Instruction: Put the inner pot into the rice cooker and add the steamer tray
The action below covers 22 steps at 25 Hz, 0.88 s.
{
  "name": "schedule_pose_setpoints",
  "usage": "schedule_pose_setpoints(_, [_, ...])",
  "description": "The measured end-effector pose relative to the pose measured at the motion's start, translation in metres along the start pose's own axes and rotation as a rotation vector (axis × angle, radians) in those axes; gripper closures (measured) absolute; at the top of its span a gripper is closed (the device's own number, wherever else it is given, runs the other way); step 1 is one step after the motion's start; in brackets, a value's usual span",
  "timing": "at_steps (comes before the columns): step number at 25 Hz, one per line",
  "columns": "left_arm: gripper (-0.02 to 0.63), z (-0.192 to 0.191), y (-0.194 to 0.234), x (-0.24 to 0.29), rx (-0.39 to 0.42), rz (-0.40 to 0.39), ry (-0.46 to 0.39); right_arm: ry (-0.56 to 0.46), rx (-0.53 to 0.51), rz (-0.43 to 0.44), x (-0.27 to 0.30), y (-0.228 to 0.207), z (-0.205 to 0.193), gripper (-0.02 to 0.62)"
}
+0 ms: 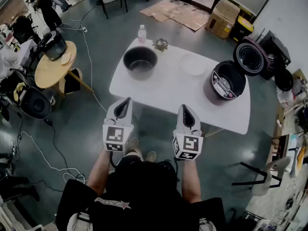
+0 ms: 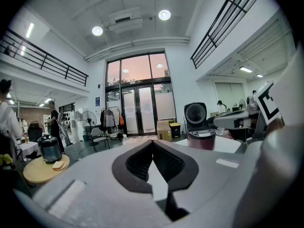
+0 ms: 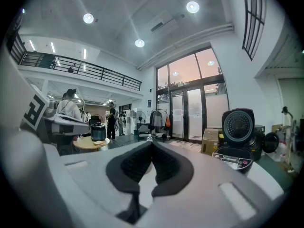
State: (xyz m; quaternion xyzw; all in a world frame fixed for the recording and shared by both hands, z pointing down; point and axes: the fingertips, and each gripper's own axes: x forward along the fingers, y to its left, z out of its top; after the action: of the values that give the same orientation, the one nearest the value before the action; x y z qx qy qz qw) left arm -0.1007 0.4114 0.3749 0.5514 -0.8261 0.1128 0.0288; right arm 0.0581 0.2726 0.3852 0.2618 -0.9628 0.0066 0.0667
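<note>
One inner pot (image 1: 140,62) on the white bench (image 1: 166,90), and just the one: round, deep, dark grey inside and out, standing upright at the far left end. To its right, apart from it, lies a single steamer tray (image 1: 192,64). It is pale, shallow and round, almost the same white as the bench top. Further right, at the bench's right end, stands one rice cooker (image 1: 225,81) with a dark reddish body and a control panel on the front. Its lid (image 1: 250,57) is swung up and open, and the well shows dark. Behind the pot there is one small bottle (image 1: 142,33) and, beside it, one little plant (image 1: 160,44). Off to the left, on a round wooden table (image 1: 48,71), sits another dark cooker (image 1: 52,44).

Two grippers are in view, side by side over the bench's near edge, well short of the pot. The left gripper (image 1: 127,99) has its jaws pressed together with nothing between them. The right gripper (image 1: 184,106) is the same, closed and empty.
</note>
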Motion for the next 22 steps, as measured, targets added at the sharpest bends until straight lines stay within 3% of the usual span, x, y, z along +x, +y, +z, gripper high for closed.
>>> schedule_pose_setpoints(11, [0.597, -0.005, 0.024, 0.039, -0.028, 0.013, 0.009, 0.023, -0.016, 0.051, 0.053, 0.009, 0.001, 0.591])
schedule_pose_setpoints(22, [0.597, -0.005, 0.101, 0.141, -0.027, -0.021, 0.018, 0.046, -0.014, 0.045, 0.175, 0.025, 0.006, 0.591])
